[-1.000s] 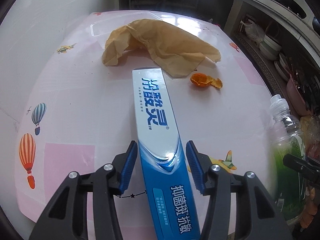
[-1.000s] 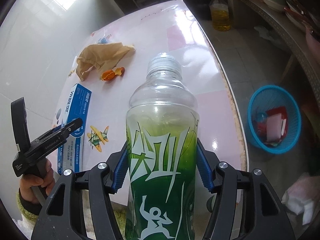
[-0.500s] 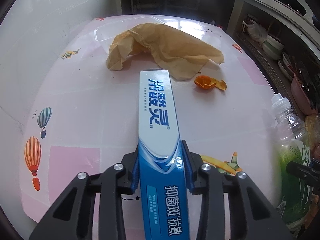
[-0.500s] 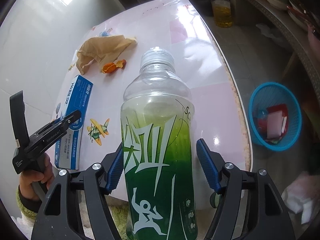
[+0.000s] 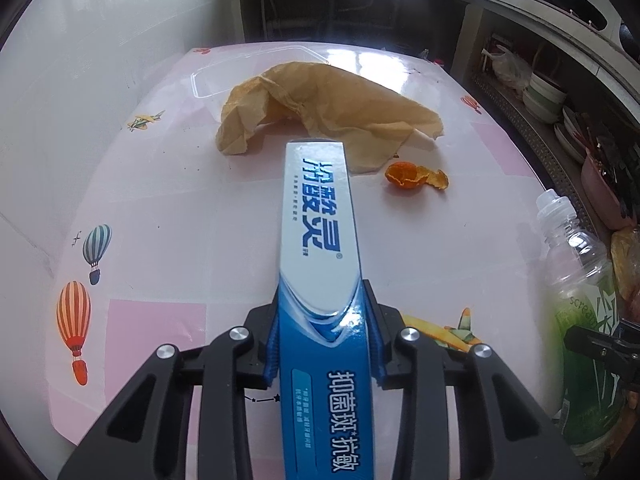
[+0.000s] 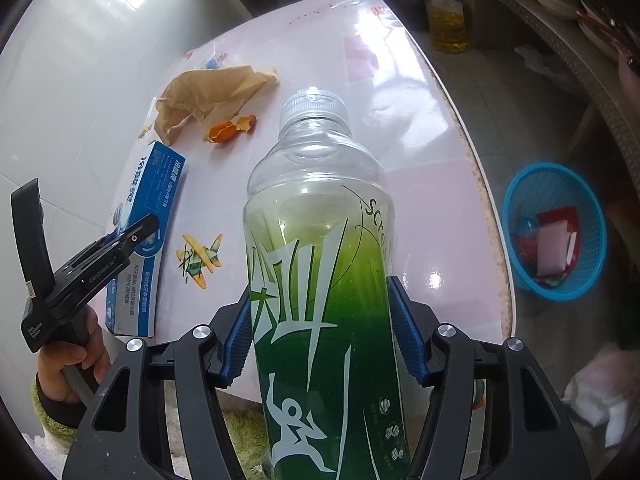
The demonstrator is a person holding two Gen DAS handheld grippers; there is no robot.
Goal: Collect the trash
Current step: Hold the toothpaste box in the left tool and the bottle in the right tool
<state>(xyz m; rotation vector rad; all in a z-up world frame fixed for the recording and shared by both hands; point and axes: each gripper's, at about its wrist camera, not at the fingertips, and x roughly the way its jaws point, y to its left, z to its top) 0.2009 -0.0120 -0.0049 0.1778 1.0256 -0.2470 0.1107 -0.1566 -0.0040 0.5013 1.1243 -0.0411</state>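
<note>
Pickup step: our left tongs (image 5: pixel 322 344) pinch the toothpaste box (image 5: pixel 320 240); right tongs (image 6: pixel 322 334), just narrowed, pinch the bottle (image 6: pixel 320 248). Next we carry both rightward to the basket (image 6: pixel 554 232).

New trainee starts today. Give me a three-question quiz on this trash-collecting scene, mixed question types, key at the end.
1. Multiple choice: where is the blue basket? A on the table; B on the floor beside the table; C on a shelf.
2. True or false: the orange peel lies on top of the brown paper.
3. Short answer: what is the left gripper clamped on?

Key
1. B.
2. False: it lies on the table, beside the paper.
3. The toothpaste box; the jaws have just closed on it.
</note>
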